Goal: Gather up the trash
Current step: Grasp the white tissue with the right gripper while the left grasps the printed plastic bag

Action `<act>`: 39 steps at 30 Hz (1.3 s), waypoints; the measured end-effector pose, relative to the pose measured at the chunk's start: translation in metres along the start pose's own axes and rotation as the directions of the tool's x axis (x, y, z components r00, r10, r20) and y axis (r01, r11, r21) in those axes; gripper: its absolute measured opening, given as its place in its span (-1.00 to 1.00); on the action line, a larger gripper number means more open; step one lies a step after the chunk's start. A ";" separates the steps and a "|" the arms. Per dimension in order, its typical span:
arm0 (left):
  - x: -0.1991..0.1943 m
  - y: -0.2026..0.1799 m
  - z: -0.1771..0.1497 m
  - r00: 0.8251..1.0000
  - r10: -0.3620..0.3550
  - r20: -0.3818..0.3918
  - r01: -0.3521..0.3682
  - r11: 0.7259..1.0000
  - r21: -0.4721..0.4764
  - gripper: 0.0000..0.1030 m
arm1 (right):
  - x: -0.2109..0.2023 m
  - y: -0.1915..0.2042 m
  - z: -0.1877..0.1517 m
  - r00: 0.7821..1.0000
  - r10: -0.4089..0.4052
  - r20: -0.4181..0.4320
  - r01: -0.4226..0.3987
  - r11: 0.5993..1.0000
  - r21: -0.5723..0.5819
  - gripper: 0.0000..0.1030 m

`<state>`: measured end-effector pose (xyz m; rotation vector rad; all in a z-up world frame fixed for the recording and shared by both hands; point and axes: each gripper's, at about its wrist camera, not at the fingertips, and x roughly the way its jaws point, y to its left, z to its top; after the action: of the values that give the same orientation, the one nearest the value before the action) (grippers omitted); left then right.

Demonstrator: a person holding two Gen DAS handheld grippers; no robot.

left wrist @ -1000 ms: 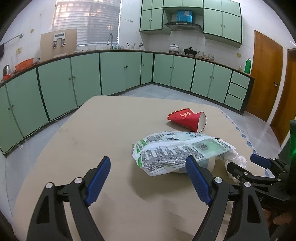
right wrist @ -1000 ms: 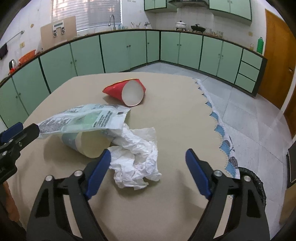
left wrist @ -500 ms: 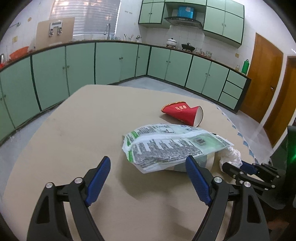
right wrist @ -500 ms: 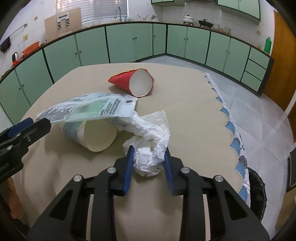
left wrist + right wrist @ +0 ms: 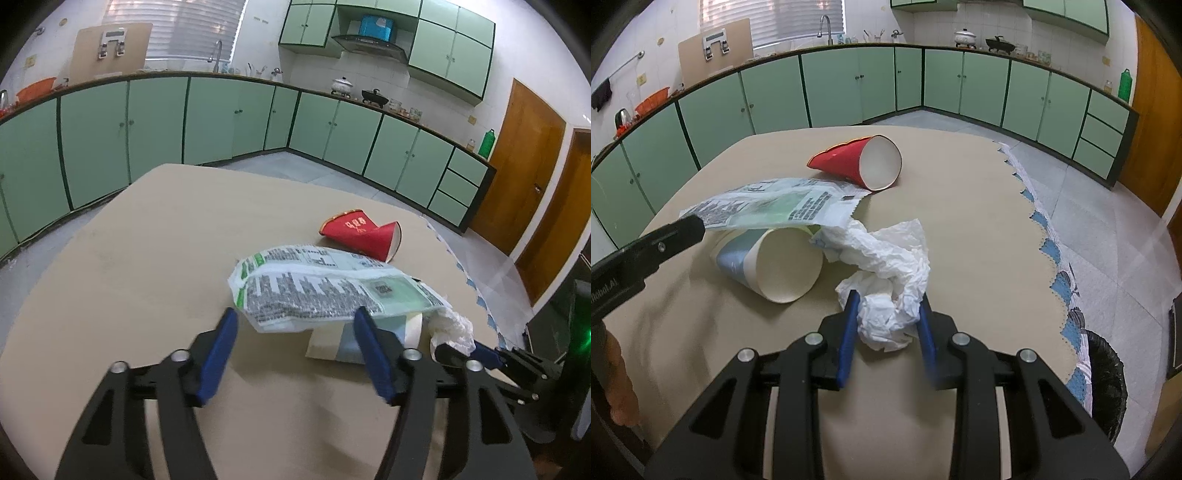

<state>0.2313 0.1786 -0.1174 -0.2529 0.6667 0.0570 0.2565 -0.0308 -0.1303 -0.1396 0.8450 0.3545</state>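
Left wrist view: the left gripper (image 5: 295, 332) is seen with its jaws closing around the near end of the wrapper (image 5: 325, 291), which lies over a pale cup (image 5: 332, 341); the pads do not yet appear to press on it. Beyond it a red cup (image 5: 364, 234) lies on its side on the table (image 5: 147, 258). At the right edge the right gripper (image 5: 454, 350) is seen pinched on a bit of white tissue (image 5: 452, 325). Nothing appears to have been binned yet, so the task is judged barely begun.

Right wrist view: the right gripper (image 5: 888, 314) is clamped on the crumpled tissue (image 5: 886, 273), which rests on the table (image 5: 960, 206). The pale cup (image 5: 775, 262) is shown open-mouthed under the wrapper (image 5: 775, 203), with the red cup (image 5: 860, 162) behind. Only here is a black-lined bin (image 5: 1104, 384) shown, below the table's right edge, with no trash visible in it. Four items are judged left to be dropped in.
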 end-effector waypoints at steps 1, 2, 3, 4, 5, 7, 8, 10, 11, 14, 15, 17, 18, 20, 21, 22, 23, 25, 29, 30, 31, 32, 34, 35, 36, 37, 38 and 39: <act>0.002 0.001 0.002 1.000 -0.004 -0.002 0.004 1.000 -0.004 0.40 | 0.000 0.000 0.000 1.000 0.000 -0.001 0.000 1.000 -0.002 -0.43; 0.003 0.001 0.003 1.000 -0.006 -0.004 0.006 1.000 -0.010 0.42 | 0.001 0.000 0.000 1.000 -0.001 -0.001 0.001 1.000 -0.004 -0.43; 0.004 0.003 0.004 1.000 -0.007 -0.005 0.007 1.000 -0.020 0.43 | 0.000 0.001 0.001 1.000 -0.002 -0.002 0.002 1.000 -0.006 -0.43; 0.006 0.005 0.006 1.000 -0.009 -0.007 0.009 0.999 -0.035 0.44 | 0.001 0.001 0.001 1.000 -0.003 -0.003 0.003 1.000 -0.007 -0.43; 0.007 0.007 0.008 1.000 -0.011 -0.011 0.011 0.999 -0.046 0.44 | 0.001 0.001 0.001 1.000 -0.004 -0.003 0.004 1.000 -0.007 -0.43; 0.010 0.010 0.011 1.000 -0.015 -0.014 0.014 0.997 -0.071 0.41 | 0.002 0.001 0.001 1.000 -0.004 -0.005 0.004 1.000 -0.007 -0.43; 0.012 0.012 0.012 1.000 -0.016 -0.014 0.015 0.996 -0.085 0.39 | 0.002 0.001 0.002 1.000 -0.003 -0.007 0.003 1.000 -0.006 -0.43; 0.015 0.014 0.013 1.000 -0.021 -0.019 0.019 0.995 -0.098 0.15 | 0.003 0.000 0.002 1.000 -0.002 -0.009 0.002 1.000 -0.005 -0.43; 0.015 0.013 0.012 0.999 -0.023 -0.023 0.021 0.995 -0.097 -0.02 | 0.003 0.000 0.002 1.000 -0.002 -0.009 0.002 1.000 -0.005 -0.43; 0.017 0.011 0.010 0.999 -0.032 -0.030 0.029 0.996 -0.087 -0.37 | 0.003 0.001 0.002 1.000 -0.004 -0.009 0.004 1.000 -0.008 -0.43; 0.016 0.011 0.009 0.999 -0.029 -0.027 0.027 0.996 -0.086 -0.44 | 0.003 0.001 0.002 1.000 -0.005 -0.008 0.005 1.000 -0.010 -0.43; 0.014 0.010 0.008 1.000 -0.020 -0.019 0.019 0.997 -0.080 -0.57 | 0.003 0.003 0.003 1.000 -0.007 -0.005 0.007 1.000 -0.013 -0.43; 0.013 0.010 0.007 1.000 -0.016 -0.012 0.015 0.997 -0.076 -0.60 | 0.003 0.003 0.002 1.000 -0.007 -0.003 0.007 1.000 -0.015 -0.44; 0.009 0.009 0.006 1.000 -0.010 0.000 0.010 0.998 -0.069 -0.67 | 0.001 0.005 0.002 1.000 -0.012 0.004 0.012 1.000 -0.021 -0.46; 0.006 0.008 0.006 1.000 -0.006 0.006 0.006 0.998 -0.066 -0.70 | 0.000 0.006 0.002 1.000 -0.017 0.009 0.017 0.999 -0.029 -0.48; 0.004 0.008 0.006 1.000 -0.002 0.013 0.003 0.998 -0.065 -0.87 | -0.002 0.008 0.000 1.000 -0.022 0.015 0.023 0.999 -0.038 -0.48; 0.001 0.007 0.005 1.000 -0.003 0.018 0.004 0.998 -0.063 -0.87 | -0.003 0.009 -0.001 0.999 -0.026 0.019 0.026 0.999 -0.044 -0.51; -0.004 0.005 0.005 1.000 -0.002 0.028 0.004 0.998 -0.062 -0.88 | -0.008 0.011 -0.002 0.999 -0.025 0.026 0.027 0.998 -0.050 -0.55; -0.016 0.001 0.004 0.999 -0.005 0.049 0.007 0.998 -0.060 -0.90 | -0.021 0.008 -0.004 0.999 -0.020 0.046 0.021 0.999 -0.032 -0.61; -0.019 0.000 0.005 0.999 -0.008 0.054 0.011 0.998 -0.062 -0.91 | -0.025 0.006 -0.004 0.998 -0.021 0.052 0.022 0.999 -0.028 -0.62; -0.023 -0.001 0.005 0.998 -0.010 0.060 0.013 0.998 -0.063 -0.91 | -0.030 0.004 -0.004 0.998 -0.024 0.061 0.025 0.999 -0.023 -0.62; -0.025 -0.002 0.005 0.998 -0.011 0.066 0.015 0.998 -0.064 -0.91 | -0.035 0.002 -0.004 0.997 -0.029 0.069 0.030 0.999 -0.017 -0.63; -0.033 -0.005 0.007 0.996 -0.021 0.083 0.026 0.997 -0.067 -0.91 | -0.047 -0.004 -0.003 0.996 -0.036 0.087 0.036 0.999 0.000 -0.63; -0.037 -0.007 0.008 0.996 -0.025 0.089 0.031 0.997 -0.065 -0.91 | -0.051 -0.007 -0.003 0.995 -0.037 0.093 0.037 0.999 0.007 -0.63; -0.039 -0.010 0.009 0.995 -0.028 0.095 0.033 0.998 -0.059 -0.91 | -0.057 -0.011 -0.003 0.994 -0.039 0.100 0.038 0.999 0.017 -0.64; -0.043 -0.014 0.010 0.994 -0.032 0.102 0.037 0.998 -0.053 -0.91 | -0.060 -0.014 -0.004 0.994 -0.042 0.105 0.039 0.999 0.023 -0.64; -0.045 -0.016 0.010 0.994 -0.035 0.107 0.041 0.998 -0.052 -0.91 | -0.064 -0.017 -0.004 0.993 -0.047 0.109 0.044 0.999 0.027 -0.64; -0.048 -0.019 0.010 0.993 -0.038 0.111 0.044 0.998 -0.049 -0.92 | -0.068 -0.019 -0.005 0.992 -0.055 0.114 0.052 0.998 0.029 -0.64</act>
<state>0.2021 0.1641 -0.0764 -0.3109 0.5502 0.0489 0.2183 -0.0671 -0.0828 -0.1160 0.7308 0.2981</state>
